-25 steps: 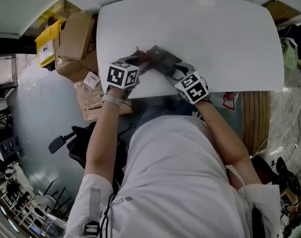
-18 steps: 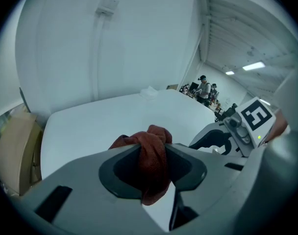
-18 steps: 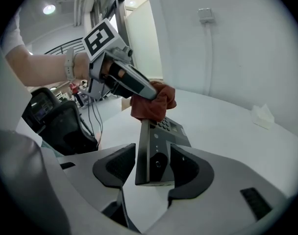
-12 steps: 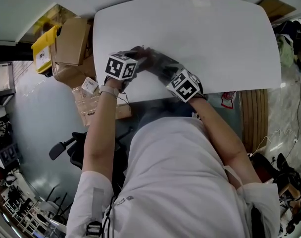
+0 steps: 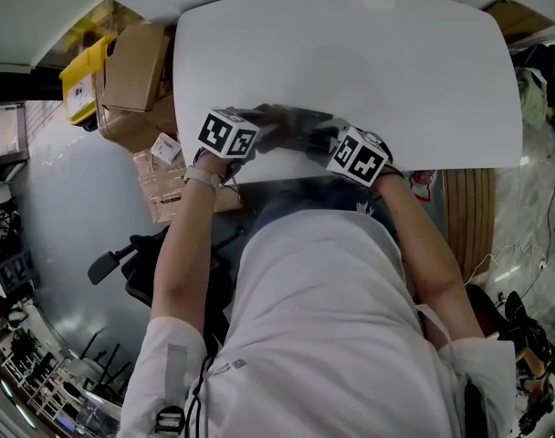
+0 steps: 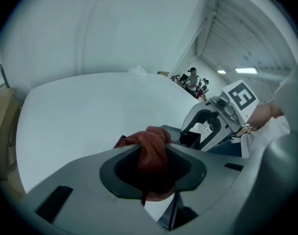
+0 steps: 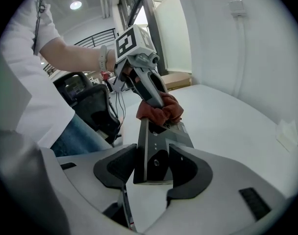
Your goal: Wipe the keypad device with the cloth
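My right gripper (image 7: 153, 168) is shut on the near end of the dark grey keypad device (image 7: 156, 151), which stands on edge between its pads above the white table (image 5: 396, 71). Its jaws have just been closing slightly round the device. My left gripper (image 6: 153, 165) is shut on a bunched red-brown cloth (image 6: 151, 153). The cloth (image 7: 161, 109) presses on the device's far end. In the head view, the left gripper (image 5: 264, 130) and right gripper (image 5: 319, 140) meet near the table's front edge, with the device (image 5: 300, 121) blurred between them.
A crumpled white tissue (image 6: 136, 72) lies on the far part of the table. Cardboard boxes (image 5: 136, 71) and a yellow bin (image 5: 81, 76) stand on the floor to the left. A black chair (image 5: 141, 263) is behind the person's left side.
Both hands have come back toward the table's front edge after drifting up-left. The device now lies more crosswise between the grippers. The right wrist has rolled.
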Demonstrator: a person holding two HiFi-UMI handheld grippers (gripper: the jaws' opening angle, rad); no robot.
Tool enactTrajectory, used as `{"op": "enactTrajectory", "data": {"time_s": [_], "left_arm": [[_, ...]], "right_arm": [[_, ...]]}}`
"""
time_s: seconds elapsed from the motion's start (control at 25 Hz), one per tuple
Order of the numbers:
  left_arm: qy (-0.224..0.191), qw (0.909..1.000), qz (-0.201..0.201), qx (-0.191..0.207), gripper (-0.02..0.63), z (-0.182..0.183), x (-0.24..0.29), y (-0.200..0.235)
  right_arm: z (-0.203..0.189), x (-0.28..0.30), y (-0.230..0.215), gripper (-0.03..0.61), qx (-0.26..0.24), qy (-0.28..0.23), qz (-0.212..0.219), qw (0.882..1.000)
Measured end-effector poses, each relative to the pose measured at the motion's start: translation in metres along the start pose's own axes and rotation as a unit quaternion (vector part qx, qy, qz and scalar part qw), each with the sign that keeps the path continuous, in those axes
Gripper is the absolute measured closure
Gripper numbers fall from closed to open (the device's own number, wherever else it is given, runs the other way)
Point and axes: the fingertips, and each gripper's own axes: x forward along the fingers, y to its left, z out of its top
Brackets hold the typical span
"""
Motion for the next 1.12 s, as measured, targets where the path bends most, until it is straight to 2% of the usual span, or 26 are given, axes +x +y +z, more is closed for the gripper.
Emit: {"op": "enactTrajectory", "data": {"time_s": [0.32, 0.56, 0.88, 1.12], "left_arm": [[-0.023, 0.9995, -0.002, -0.023, 0.489, 0.002, 0.01, 0.011], [-0.019, 0.9991, -0.008, -0.037, 0.489, 0.005, 0.026, 0.024], [-0.005, 0.9993, 0.005, -0.035, 0.489, 0.01, 0.049, 0.044], [0.001, 0.9988, 0.007, -0.049, 0.489, 0.014, 0.062, 0.056]], "right_arm": [[0.001, 0.001, 0.0, 0.365, -0.016, -0.012, 0.005, 1.0], [0.001, 0.0, 0.001, 0.365, -0.009, 0.003, -0.002, 1.0], [0.002, 0.001, 0.001, 0.364, -0.001, 0.012, 0.001, 1.0], [0.002, 0.002, 0.001, 0.364, -0.002, 0.021, -0.006, 1.0]]}}
